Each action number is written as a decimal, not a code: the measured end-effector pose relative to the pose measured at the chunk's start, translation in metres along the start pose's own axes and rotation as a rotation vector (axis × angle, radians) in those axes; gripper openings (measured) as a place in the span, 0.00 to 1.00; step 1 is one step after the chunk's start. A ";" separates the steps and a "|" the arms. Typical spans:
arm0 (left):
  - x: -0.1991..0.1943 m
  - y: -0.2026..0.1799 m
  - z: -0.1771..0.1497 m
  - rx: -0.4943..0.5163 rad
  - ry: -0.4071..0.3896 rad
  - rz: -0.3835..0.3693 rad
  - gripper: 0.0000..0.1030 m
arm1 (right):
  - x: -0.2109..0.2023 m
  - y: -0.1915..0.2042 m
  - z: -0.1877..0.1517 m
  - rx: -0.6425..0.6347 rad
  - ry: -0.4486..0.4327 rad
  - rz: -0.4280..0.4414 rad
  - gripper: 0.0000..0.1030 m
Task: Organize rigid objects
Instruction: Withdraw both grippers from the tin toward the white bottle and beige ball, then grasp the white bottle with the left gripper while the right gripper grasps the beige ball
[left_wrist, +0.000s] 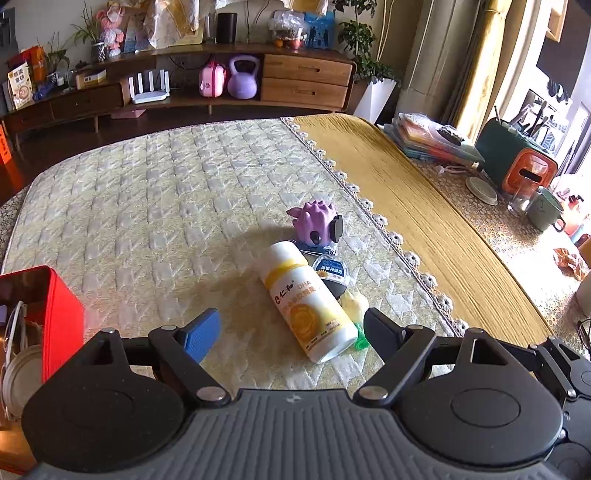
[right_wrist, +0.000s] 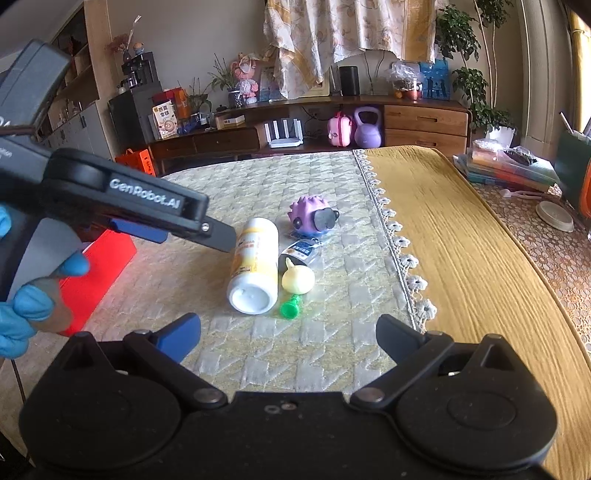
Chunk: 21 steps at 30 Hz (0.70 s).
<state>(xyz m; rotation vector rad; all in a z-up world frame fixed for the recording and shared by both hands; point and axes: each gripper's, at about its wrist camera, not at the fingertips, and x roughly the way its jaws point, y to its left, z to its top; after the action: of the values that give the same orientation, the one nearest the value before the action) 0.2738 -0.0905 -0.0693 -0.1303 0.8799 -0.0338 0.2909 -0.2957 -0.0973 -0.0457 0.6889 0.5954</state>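
A white and yellow bottle (left_wrist: 306, 299) (right_wrist: 255, 266) lies on its side on the quilted mat (left_wrist: 147, 206). Beside it are a purple spiky toy (left_wrist: 317, 223) (right_wrist: 314, 219), a small blue-labelled jar (left_wrist: 330, 271) (right_wrist: 301, 253), a pale yellow bulb toy (left_wrist: 354, 301) (right_wrist: 298, 280) and a green cap (left_wrist: 361, 339) (right_wrist: 290, 308). My left gripper (left_wrist: 291, 336) is open, with the bottle's near end between its fingers and untouched. In the right wrist view its black fingertip (right_wrist: 223, 240) reaches the bottle's far end. My right gripper (right_wrist: 288, 336) is open and empty, just short of the bottle's base.
A red box (left_wrist: 62, 317) (right_wrist: 99, 266) stands open at the left with cables and a round tin inside. A yellow cloth (left_wrist: 424, 206) covers the table's right side. Beyond it are stacked folders (left_wrist: 432, 144), a green and orange container (left_wrist: 517, 162), a mug (left_wrist: 546, 212) and a dish (left_wrist: 480, 190).
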 end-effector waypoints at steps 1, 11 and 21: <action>0.006 -0.002 0.004 -0.005 0.006 0.004 0.82 | 0.002 -0.001 0.000 -0.004 0.000 0.001 0.98; 0.058 -0.002 0.020 -0.085 0.090 0.034 0.82 | 0.021 -0.018 0.009 0.006 0.001 -0.007 0.91; 0.083 -0.001 0.024 -0.135 0.112 0.020 0.82 | 0.064 -0.032 0.023 0.042 0.026 -0.011 0.74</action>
<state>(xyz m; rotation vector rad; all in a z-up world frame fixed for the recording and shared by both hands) 0.3451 -0.0959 -0.1179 -0.2477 0.9951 0.0375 0.3609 -0.2849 -0.1237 -0.0182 0.7262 0.5704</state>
